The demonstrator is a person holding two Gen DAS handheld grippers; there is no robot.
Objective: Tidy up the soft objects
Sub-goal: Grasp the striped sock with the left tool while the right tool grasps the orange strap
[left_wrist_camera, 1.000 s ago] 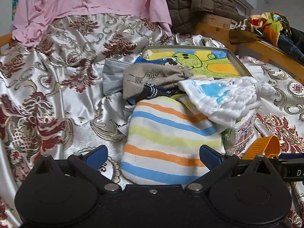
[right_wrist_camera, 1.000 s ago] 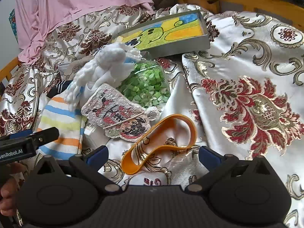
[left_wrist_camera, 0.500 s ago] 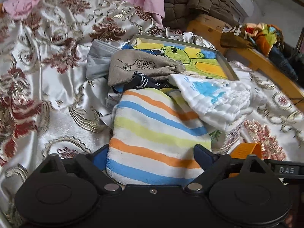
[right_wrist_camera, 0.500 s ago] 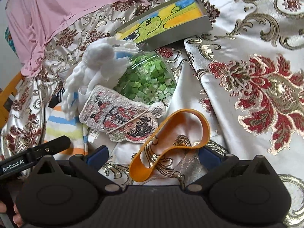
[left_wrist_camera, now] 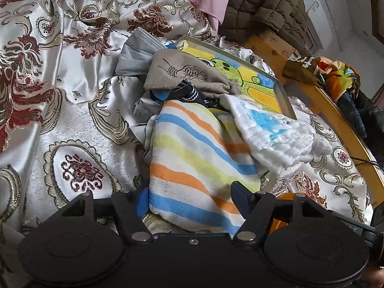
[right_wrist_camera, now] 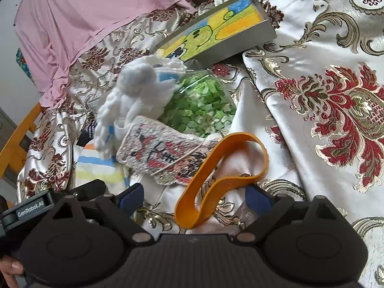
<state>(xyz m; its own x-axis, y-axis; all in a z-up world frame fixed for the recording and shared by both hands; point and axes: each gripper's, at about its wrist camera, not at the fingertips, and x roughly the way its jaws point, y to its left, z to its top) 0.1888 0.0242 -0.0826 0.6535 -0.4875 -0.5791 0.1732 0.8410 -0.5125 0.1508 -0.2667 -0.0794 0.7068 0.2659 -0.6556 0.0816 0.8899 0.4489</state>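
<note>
The left hand-held gripper (left_wrist_camera: 189, 199) has its jaws apart, straddling the near end of the striped towel (left_wrist_camera: 192, 158) on the bed's patterned satin cover (left_wrist_camera: 79, 124). The right hand-held gripper (right_wrist_camera: 194, 198) is also spread wide, flanking the near end of an orange band (right_wrist_camera: 216, 180) lying on the cover. Beyond the towel a white quilted cloth (left_wrist_camera: 271, 134) overlaps its far right corner. Behind them lie a beige pouch (left_wrist_camera: 184, 74), a bag of green pieces (right_wrist_camera: 201, 108) and a framed picture (right_wrist_camera: 216, 33).
</note>
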